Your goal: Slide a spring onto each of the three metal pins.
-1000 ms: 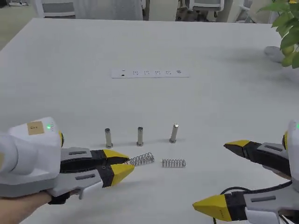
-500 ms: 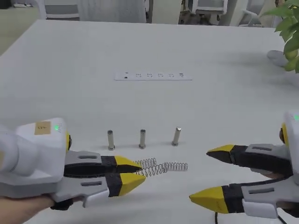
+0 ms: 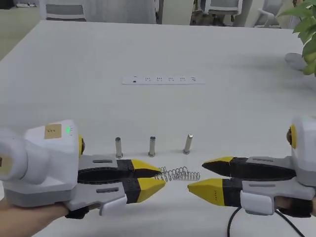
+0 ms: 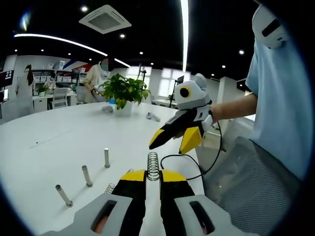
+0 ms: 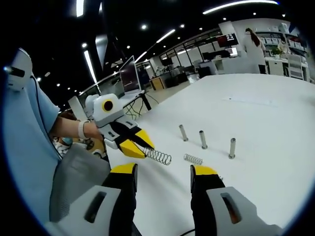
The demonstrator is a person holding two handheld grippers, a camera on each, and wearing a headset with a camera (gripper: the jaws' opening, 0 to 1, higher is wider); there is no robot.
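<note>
We see the left gripper [image 3: 161,177] closed on one end of a spring [image 4: 153,165]. Its two yellow-tipped jaws are pinched near together, and the rest of the coil sticks out past the tips, held above the white surface [image 3: 74,64]. The right gripper [image 3: 196,176] faces it almost tip to tip, with its jaws spread apart and nothing between them. It is close to the free end of the spring, and we cannot tell whether they touch. In the right gripper view a second spring [image 5: 193,159] lies on its side on the surface, between the grippers and the pins. The three metal pins stand upright in a row just beyond the grippers: the left pin [image 3: 118,147], the middle pin [image 3: 152,146] and the right pin [image 3: 188,143]. They are spaced apart from one another, and each shows its plain metal shaft. Farther back a white power strip [image 3: 164,79] lies flat on the surface, well apart from the pins. The leaves of a potted plant [image 3: 308,29] reach in at the far right edge.
</note>
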